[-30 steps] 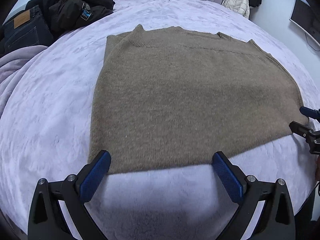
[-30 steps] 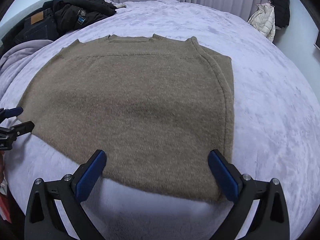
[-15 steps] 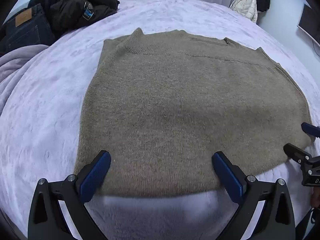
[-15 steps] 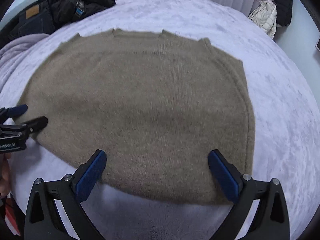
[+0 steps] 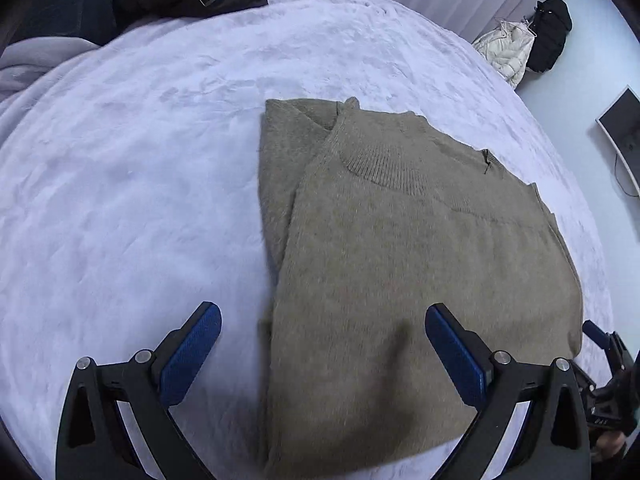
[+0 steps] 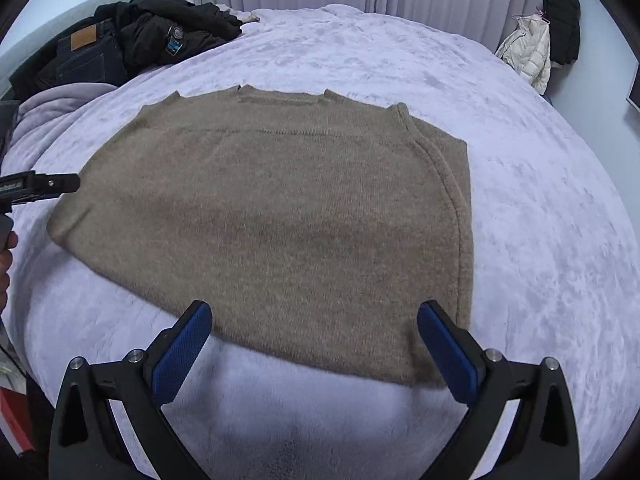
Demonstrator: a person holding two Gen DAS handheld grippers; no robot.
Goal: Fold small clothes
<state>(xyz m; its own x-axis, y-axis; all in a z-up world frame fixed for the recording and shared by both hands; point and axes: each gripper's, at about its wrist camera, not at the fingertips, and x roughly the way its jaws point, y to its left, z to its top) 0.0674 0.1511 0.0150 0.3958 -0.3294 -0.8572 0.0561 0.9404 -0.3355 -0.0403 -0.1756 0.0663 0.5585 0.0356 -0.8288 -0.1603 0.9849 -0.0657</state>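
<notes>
Knit sweater (image 6: 272,216) lay flat on bed (image 5: 120,200); L gripper (image 5: 320,344) & R gripper (image 6: 314,342) both splayed, gripping nothing; risked snagging fuzz, bunching hem.

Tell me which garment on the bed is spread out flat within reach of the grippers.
The tan knit sweater, lying flat in front of both open grippers. The black jacket and dark jeans sit heaped at the far corner.

A taupe-brown knit sweater (image 6: 280,216) lies flat on the bed, its ribbed neckline at the far edge and its hem at the near edge. Both sleeves are folded in under the body, giving a roughly rectangular shape. The fuzzy knit lies smooth, with the folded layer showing along the side edges.
</notes>
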